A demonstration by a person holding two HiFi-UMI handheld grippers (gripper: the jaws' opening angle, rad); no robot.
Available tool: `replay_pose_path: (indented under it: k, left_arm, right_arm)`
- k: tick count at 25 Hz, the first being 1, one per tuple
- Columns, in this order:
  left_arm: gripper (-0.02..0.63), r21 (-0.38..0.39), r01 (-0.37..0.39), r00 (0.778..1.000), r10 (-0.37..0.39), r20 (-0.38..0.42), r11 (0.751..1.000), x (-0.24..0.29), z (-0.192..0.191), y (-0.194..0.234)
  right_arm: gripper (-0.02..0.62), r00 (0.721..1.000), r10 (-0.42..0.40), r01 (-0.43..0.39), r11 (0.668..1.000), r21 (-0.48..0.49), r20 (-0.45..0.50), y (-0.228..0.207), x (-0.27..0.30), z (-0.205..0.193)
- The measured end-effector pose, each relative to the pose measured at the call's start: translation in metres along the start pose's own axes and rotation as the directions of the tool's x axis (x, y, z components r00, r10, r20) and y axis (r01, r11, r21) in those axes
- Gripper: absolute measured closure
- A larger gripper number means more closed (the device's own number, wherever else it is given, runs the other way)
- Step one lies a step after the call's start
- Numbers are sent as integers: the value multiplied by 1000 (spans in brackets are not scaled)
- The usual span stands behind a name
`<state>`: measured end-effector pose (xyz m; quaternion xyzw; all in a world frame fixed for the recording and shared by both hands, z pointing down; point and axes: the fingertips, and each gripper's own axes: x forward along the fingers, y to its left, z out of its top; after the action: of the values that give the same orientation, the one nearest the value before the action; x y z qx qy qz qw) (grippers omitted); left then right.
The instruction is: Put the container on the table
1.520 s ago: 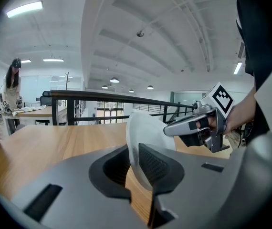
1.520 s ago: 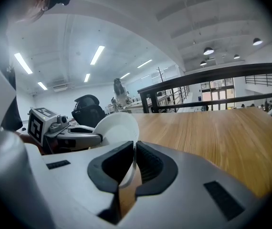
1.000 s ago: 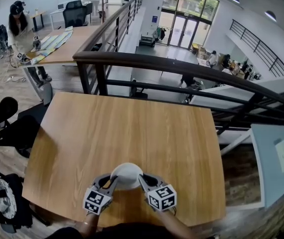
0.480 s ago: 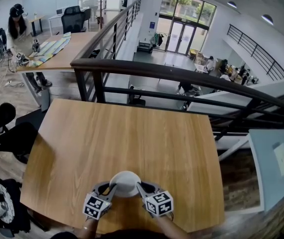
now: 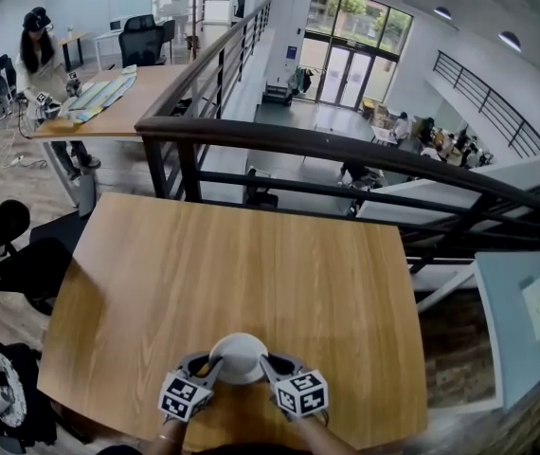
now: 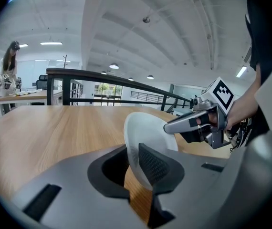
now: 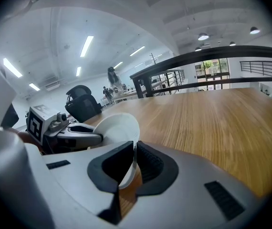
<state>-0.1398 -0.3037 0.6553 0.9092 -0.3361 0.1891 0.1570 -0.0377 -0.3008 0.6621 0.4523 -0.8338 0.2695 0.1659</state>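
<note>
Container (image 5: 239,356) lowered toward table (image 5: 242,254), left claw (image 5: 216,365), right claw (image 5: 267,362) gripping rim

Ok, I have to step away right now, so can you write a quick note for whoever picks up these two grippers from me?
Left tongs: shut on the rim of the bowl, on its left side.
Right tongs: shut on the rim at the opposite side.
The bowl is white and held by both over the near edge of the wooden table. Whether it touches the tabletop cannot be told.
Done: the bowl is gripped and over the table.
Left: lower it until it sits flat, open both tongs, pull back.
</note>
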Motion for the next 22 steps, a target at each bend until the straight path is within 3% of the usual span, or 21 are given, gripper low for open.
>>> replay_pose_path:
  k: [22]
  left_arm:
    - [551, 3, 8, 1000, -8, -20, 1000, 10, -6, 5]
  right_arm:
    - [572, 1000, 16, -16, 1000, 23, -13, -10, 14, -5]
